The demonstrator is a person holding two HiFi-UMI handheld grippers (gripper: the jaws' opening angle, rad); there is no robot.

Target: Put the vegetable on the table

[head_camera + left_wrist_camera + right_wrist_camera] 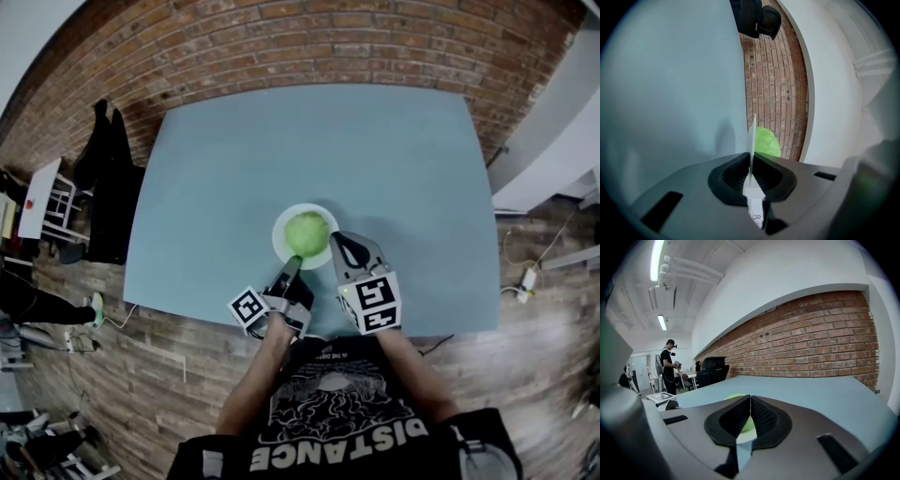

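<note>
A round green vegetable [307, 232] sits on a small white plate [281, 246] near the front edge of the pale blue table [375, 169]. My left gripper [292, 265] reaches the plate's near rim from below and is shut on it. In the left gripper view the thin white plate [752, 140] edge stands between the jaws of the left gripper [751, 157], with the vegetable [767, 143] just beyond. My right gripper [337, 240] is at the plate's right side, shut with nothing in it. Past the right gripper [750, 399] tips I see a bit of the vegetable [733, 396] and the plate [743, 437].
A black chair [111, 187] with clothing on it stands at the table's left side, and a small white table [42, 197] lies further left. A person [668, 366] stands far off in the right gripper view. A brick wall [811, 343] runs behind the table.
</note>
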